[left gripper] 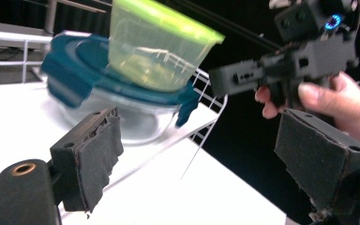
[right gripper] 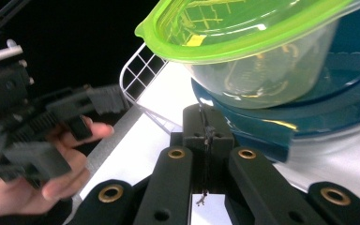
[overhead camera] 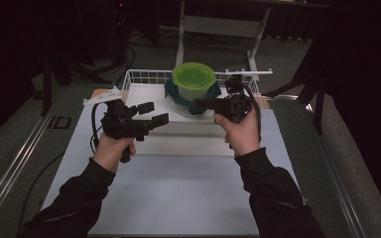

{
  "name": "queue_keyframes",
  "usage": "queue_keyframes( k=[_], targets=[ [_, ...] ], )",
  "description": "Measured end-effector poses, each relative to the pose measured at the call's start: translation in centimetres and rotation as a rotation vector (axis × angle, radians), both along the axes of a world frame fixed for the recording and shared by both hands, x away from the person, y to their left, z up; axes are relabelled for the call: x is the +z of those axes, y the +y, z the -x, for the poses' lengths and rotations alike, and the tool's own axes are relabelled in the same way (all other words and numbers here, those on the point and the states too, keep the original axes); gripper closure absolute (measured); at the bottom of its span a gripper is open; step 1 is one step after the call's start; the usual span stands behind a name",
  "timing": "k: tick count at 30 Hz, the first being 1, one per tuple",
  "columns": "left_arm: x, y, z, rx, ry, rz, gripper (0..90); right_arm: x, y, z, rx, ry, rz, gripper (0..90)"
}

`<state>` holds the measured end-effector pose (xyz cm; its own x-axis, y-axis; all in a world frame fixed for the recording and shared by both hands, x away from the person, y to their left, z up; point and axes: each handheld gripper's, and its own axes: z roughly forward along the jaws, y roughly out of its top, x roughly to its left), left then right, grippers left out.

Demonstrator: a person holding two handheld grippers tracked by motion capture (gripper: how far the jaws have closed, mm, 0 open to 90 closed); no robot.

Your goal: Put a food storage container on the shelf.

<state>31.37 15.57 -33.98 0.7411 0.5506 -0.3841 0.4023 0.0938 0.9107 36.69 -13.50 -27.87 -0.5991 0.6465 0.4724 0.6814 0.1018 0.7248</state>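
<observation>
Here the stack sits at upper centre of the high view: a green-lidded tub (overhead camera: 194, 82) rests on the blue lid (overhead camera: 214, 95) of a clear glass container (overhead camera: 181, 106), all inside a white wire basket (overhead camera: 144, 75) at the far end of the bench (overhead camera: 178, 193). The left claw (overhead camera: 151, 115), at middle left of that frame, stands wide with nothing between its worn foam pads (left gripper: 93, 154); it is near the stack but apart from it. The right claw (overhead camera: 201, 102), just right of centre, has its jaws pressed together on nothing, their tip right at the blue lid's edge; in the right gripper view (right gripper: 205, 129) it sits just under the rim of the tub, and whether it touches the lid I cannot tell. The risk, as I judge it, lies in the tub: it looks light and only rests on the lid, so a nudge from the closed right tip could slide or tip it off. If the left claw closes on the tub off-centre, the thin wall may flex and slip out of the ragged pads. The basket wire near the stack could also snag a jaw on the approach.
</observation>
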Motion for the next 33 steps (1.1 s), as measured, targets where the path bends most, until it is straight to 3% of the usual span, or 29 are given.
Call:
queue_keyframes(
  k=[6,10,14,22,26,31,33],
  targets=[
    [-1.8,-0.3,0.9,0.021,-0.018,-0.049,11.9,-0.3,1.0,-0.7,-0.002,0.004,0.003,89.7],
    [-2.1,-0.6,1.1,0.013,-0.022,-0.07,10.9,-0.4,1.1,-1.1,-0.014,0.004,0.003,89.7],
    [-2.6,-1.2,2.0,0.01,-0.058,-0.111,10.5,-0.2,1.1,-2.3,-0.047,-0.003,0.011,89.7],
    [-3.1,-1.6,2.5,-0.007,-0.067,-0.127,10.3,-0.5,1.3,-2.7,-0.045,0.001,0.016,87.4],
    [-3.4,-1.7,2.7,-0.007,-0.077,-0.123,9.9,-0.5,1.0,-1.4,-0.009,-0.039,0.019,77.1],
    [-3.6,-1.8,3.1,-0.013,-0.08,-0.116,7.8,-0.8,0.5,0.5,0.028,-0.111,0.012,54.2],
    [-3.7,-2.1,3.3,-0.025,-0.085,-0.122,3.0,-1.1,0.2,1.2,0.045,-0.134,0.011,47.1]
  ],
)
